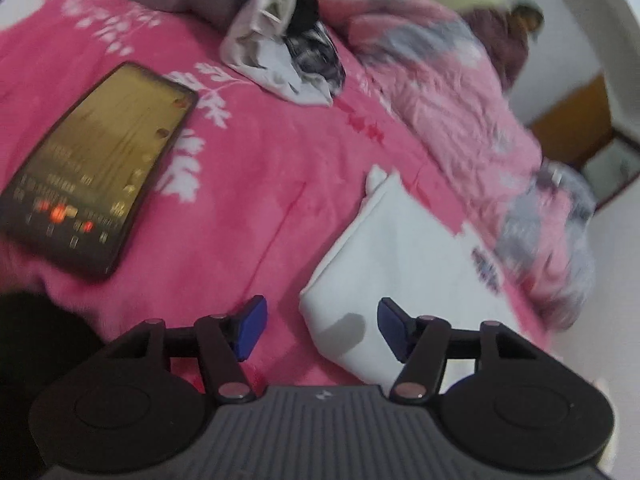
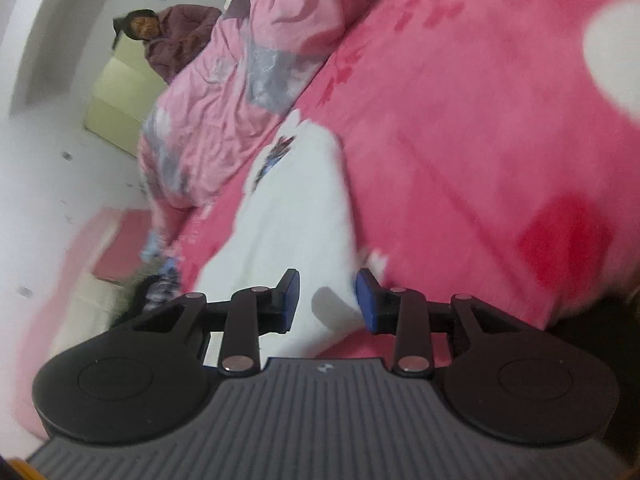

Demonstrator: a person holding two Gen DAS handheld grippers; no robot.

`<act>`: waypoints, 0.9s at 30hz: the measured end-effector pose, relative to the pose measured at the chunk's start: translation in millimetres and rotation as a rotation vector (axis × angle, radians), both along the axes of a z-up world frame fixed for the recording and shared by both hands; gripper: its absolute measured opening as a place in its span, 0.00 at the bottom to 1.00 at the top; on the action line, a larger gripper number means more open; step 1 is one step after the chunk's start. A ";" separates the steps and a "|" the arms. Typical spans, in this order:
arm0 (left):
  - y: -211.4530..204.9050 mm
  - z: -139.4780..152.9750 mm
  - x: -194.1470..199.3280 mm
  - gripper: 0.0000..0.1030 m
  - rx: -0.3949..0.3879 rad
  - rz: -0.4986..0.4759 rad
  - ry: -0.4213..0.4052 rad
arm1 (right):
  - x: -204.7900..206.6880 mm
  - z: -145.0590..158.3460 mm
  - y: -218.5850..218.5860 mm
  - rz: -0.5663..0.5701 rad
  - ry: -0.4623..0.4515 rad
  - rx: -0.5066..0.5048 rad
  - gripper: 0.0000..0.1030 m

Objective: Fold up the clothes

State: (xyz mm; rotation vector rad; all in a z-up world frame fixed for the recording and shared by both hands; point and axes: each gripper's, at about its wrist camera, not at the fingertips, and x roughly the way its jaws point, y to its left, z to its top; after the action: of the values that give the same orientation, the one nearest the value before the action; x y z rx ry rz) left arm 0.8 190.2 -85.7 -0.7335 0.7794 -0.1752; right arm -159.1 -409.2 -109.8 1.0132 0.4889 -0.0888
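Left wrist view: the left gripper (image 1: 322, 326) hangs over the bed (image 1: 248, 184) with its blue pads spread apart and nothing pinched between them, so it's released. The folded white garment (image 1: 400, 276) lies flat on the pink blanket, near the bed's side edge, and its near corner sits just ahead of the gap between the pads, closer to the right one. There's a phone (image 1: 96, 168) lying screen-up on the blanket, well apart from the garment toward the opposite side of the bed. A crumpled heap of white and dark clothes (image 1: 280, 52) sits further up the bed, and a rumpled pink and grey quilt (image 1: 460, 92) runs along the side edge next to the garment.

Right wrist view is pretty blurry, but the right gripper (image 2: 327, 298) is also let go, pads parted, with the same white garment (image 2: 296, 208) stretching out ahead of it and nothing clamped. A person (image 2: 176, 36) sits at the far end of the bed, beside the quilt (image 2: 224, 92).
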 end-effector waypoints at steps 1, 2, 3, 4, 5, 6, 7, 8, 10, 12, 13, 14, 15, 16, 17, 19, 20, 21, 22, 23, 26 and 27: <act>2.3 -3.1 -1.7 0.57 -0.028 0.017 -0.006 | -1.0 0.0 2.8 -0.002 -0.004 0.004 0.30; 3.5 -5.7 -1.4 0.55 -0.050 0.029 -0.005 | -1.3 1.0 4.1 -0.008 -0.002 0.006 0.30; 3.7 -7.7 -0.7 0.54 -0.066 0.035 -0.002 | -1.6 2.0 5.5 -0.014 -0.001 0.007 0.30; 3.7 -8.8 -1.3 0.52 -0.073 0.042 0.000 | -2.2 3.0 6.1 -0.023 0.002 0.008 0.30; 3.4 -8.9 -3.2 0.49 -0.072 0.050 0.000 | -3.4 4.3 5.7 -0.036 0.007 0.011 0.30; 3.2 -9.0 -5.1 0.49 -0.070 0.057 0.000 | -4.6 5.5 5.2 -0.050 0.012 0.014 0.30; 3.0 -8.8 -7.5 0.49 -0.067 0.065 -0.001 | -7.0 6.5 4.0 -0.062 0.015 0.017 0.30; 2.8 -8.3 -10.3 0.49 -0.063 0.072 -0.003 | -11.3 7.1 1.6 -0.074 0.016 0.019 0.30; 1.4 -7.6 -16.3 0.49 -0.059 0.076 -0.004 | -19.6 7.0 -1.2 -0.088 0.023 0.030 0.30; -0.4 -7.6 -21.6 0.50 -0.059 0.075 -0.002 | -21.8 4.9 0.6 -0.081 0.044 0.043 0.30; -1.2 -8.5 -22.7 0.50 -0.066 0.074 -0.001 | -22.8 3.8 1.5 -0.078 0.054 0.050 0.30; -2.0 -9.6 -23.0 0.50 -0.072 0.076 0.000 | -23.7 1.9 2.4 -0.072 0.062 0.060 0.30; -2.9 -10.7 -22.4 0.50 -0.076 0.079 0.002 | -24.2 -1.5 3.3 -0.062 0.069 0.074 0.30; -3.7 -11.7 -21.5 0.50 -0.082 0.083 0.004 | -23.4 -4.9 4.6 -0.054 0.072 0.090 0.30; -4.4 -12.4 -20.3 0.51 -0.090 0.086 0.004 | -20.3 -8.3 6.3 -0.047 0.072 0.108 0.30; -6.7 -14.1 -17.5 0.50 -0.105 0.097 0.004 | -14.0 -15.0 9.8 -0.033 0.072 0.144 0.30; -8.0 -15.0 -16.0 0.49 -0.112 0.103 0.004 | -10.9 -18.4 11.6 -0.026 0.072 0.162 0.30; -9.2 -15.9 -14.6 0.45 -0.119 0.109 0.004 | -7.9 -21.4 13.1 -0.026 0.071 0.177 0.30; -11.2 -16.6 -13.2 0.40 -0.122 0.113 0.003 | -5.8 -24.6 13.6 -0.042 0.067 0.195 0.30; -14.3 -17.3 -11.5 0.25 -0.120 0.113 0.004 | -5.0 -29.6 12.5 -0.065 0.056 0.227 0.31; -21.9 -20.8 -8.7 0.14 -0.116 0.124 0.001 | -5.5 -42.7 7.8 -0.124 0.005 0.325 0.29; -24.3 -22.0 -8.0 0.13 -0.115 0.128 -0.001 | -6.5 -46.3 6.2 -0.141 -0.010 0.349 0.27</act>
State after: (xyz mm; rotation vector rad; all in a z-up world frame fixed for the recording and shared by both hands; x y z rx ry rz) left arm -7.2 165.9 -107.7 -0.8899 0.7232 -0.1050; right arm -165.6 -403.0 -156.1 1.3893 0.4314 -0.1271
